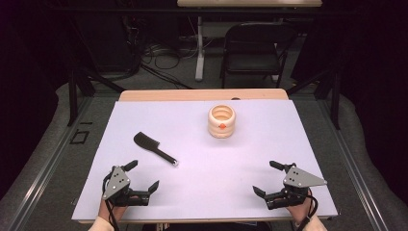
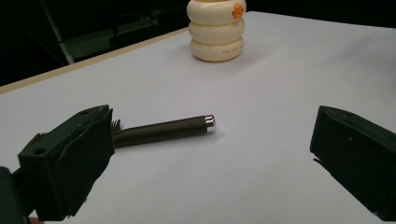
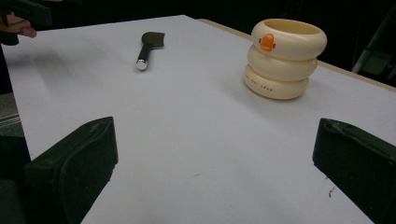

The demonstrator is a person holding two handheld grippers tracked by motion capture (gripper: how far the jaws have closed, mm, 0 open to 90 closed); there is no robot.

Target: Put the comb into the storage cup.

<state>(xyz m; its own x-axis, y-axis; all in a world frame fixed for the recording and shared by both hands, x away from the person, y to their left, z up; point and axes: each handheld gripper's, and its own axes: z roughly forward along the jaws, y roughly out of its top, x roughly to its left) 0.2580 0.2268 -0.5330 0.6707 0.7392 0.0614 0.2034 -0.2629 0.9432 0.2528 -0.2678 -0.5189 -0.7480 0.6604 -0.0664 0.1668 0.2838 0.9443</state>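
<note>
I've got both grippers low at the near edge of the white table, and neither one has anything in it. My left gripper sits at the near left corner with its jaws spread wide, nothing between them. Just ahead of it lies the black comb, flat on the table, toothed head pointing away to the far left and the handle with its silver cap angled back toward me. From the left gripper view the comb's handle runs out from behind my left-hand jaw, close but not touching as far as I can tell, silver tip lying in the open gap. My right gripper is over at the near right corner, jaws also wide apart and empty, well away from the comb. The cream ringed cup, with the small orange mark on its side, stands upright toward the far middle of the table, well apart from both grippers and from the comb. In the right gripper view that cup is ahead to the right, the comb farther off to the left.
</note>
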